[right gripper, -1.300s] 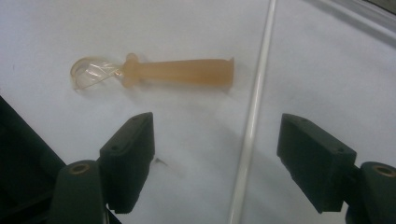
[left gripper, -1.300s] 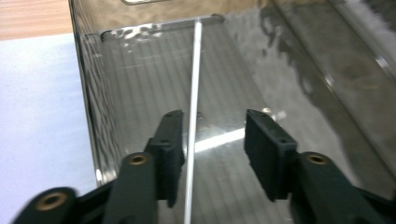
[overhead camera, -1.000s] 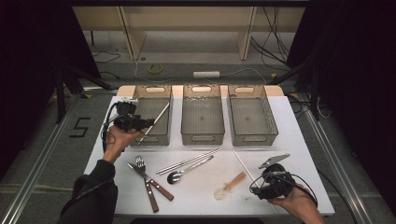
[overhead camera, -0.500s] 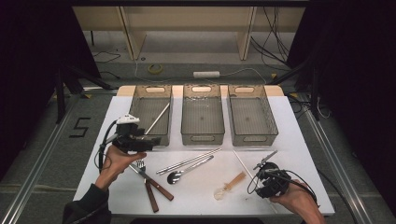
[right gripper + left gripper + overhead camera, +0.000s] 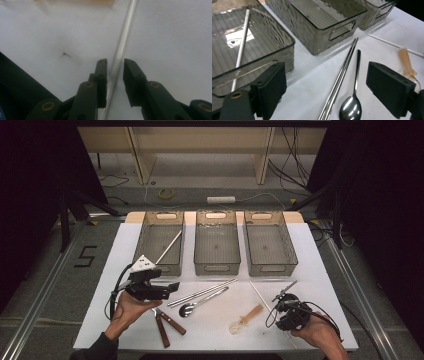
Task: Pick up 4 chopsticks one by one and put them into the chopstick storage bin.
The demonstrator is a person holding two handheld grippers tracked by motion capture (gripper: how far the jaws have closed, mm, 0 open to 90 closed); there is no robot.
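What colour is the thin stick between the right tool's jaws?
White. The stick shows best in the right gripper view, lying on the white table.

It looked like a lab for filming tests: dark curtains (image 5: 35, 195) hung around a white table (image 5: 115, 255), cables (image 5: 295, 160) and a power strip (image 5: 221, 199) lay on the floor, metal rails (image 5: 40, 295) ran beside it
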